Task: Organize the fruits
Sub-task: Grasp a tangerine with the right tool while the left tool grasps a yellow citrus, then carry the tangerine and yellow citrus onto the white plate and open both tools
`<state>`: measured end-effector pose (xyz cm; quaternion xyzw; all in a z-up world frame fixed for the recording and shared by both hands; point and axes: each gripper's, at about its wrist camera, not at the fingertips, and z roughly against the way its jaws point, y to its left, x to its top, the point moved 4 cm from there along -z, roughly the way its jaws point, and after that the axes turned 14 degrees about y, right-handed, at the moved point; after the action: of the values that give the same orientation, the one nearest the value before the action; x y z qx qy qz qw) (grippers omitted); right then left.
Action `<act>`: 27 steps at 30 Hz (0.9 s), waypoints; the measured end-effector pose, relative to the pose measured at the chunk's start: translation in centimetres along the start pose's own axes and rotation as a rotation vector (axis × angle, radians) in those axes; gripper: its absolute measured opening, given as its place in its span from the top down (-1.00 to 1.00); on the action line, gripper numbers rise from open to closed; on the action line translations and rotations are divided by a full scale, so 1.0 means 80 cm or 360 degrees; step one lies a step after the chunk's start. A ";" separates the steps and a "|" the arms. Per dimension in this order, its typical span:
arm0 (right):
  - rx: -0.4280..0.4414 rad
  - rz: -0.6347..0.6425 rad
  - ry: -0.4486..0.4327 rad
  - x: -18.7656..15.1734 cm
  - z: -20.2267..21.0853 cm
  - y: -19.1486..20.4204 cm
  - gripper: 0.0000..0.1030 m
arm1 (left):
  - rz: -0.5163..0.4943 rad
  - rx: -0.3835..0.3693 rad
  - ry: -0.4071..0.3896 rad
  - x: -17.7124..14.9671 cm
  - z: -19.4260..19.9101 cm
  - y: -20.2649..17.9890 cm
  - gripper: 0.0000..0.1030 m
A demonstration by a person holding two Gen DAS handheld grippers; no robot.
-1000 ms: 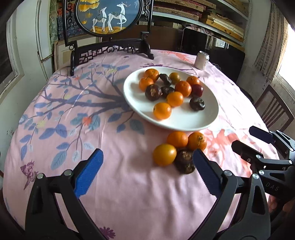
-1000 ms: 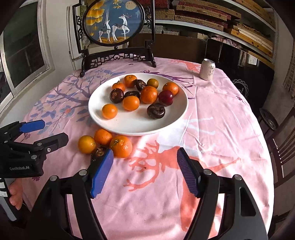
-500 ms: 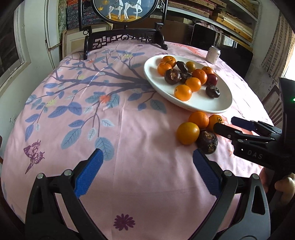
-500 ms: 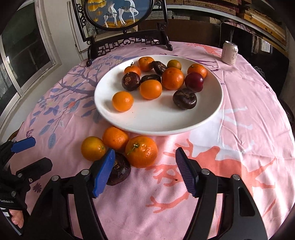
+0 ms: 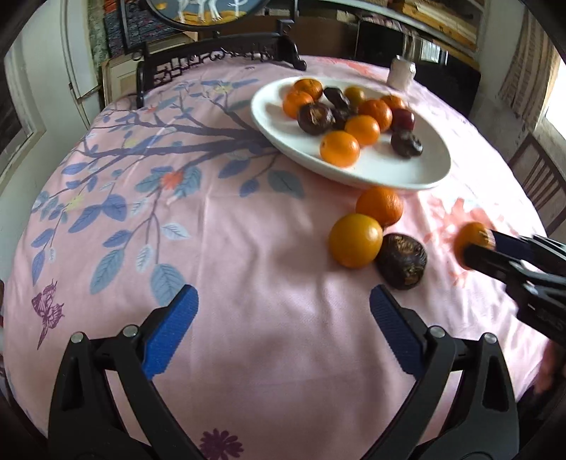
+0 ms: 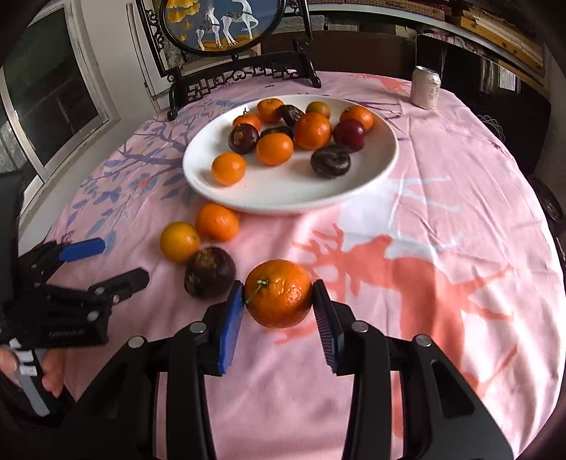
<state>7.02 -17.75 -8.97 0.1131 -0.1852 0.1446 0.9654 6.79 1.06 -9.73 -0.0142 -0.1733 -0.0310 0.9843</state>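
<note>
My right gripper (image 6: 278, 304) is shut on an orange with a green stem (image 6: 278, 293), also seen between its fingers in the left wrist view (image 5: 470, 240). Two oranges (image 6: 216, 222) (image 6: 179, 241) and a dark passion fruit (image 6: 209, 272) lie on the pink cloth just left of it. A white plate (image 6: 382, 162) behind them holds several oranges and dark fruits. My left gripper (image 5: 283, 322) is open and empty above the cloth, near the front edge; it also shows in the right wrist view (image 6: 109, 262).
A drink can (image 6: 426, 86) stands at the back right of the round table. A dark wooden stand with a round deer picture (image 6: 226, 24) stands at the back edge. A chair (image 5: 541, 184) is at the right.
My right gripper has closed on the stemmed orange and drawn it away from the other loose fruits. My left gripper has moved left and back a little, still open.
</note>
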 end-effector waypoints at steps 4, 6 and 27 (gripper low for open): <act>0.0013 -0.0074 0.0043 -0.029 -0.001 -0.024 0.22 | -0.0040 -0.0006 0.0045 0.012 -0.021 -0.016 -0.91; 0.0046 -0.0097 0.0035 -0.033 0.000 -0.031 0.22 | -0.0086 0.0011 0.0060 0.018 -0.029 -0.031 -0.87; 0.0051 -0.0076 0.0030 -0.029 -0.002 -0.027 0.22 | -0.0138 -0.0068 -0.0007 0.038 -0.024 -0.061 0.27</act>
<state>5.71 -20.30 -10.41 0.1317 -0.1710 0.1255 0.9683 9.95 -4.04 -10.43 -0.0279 -0.1751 -0.0773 0.9811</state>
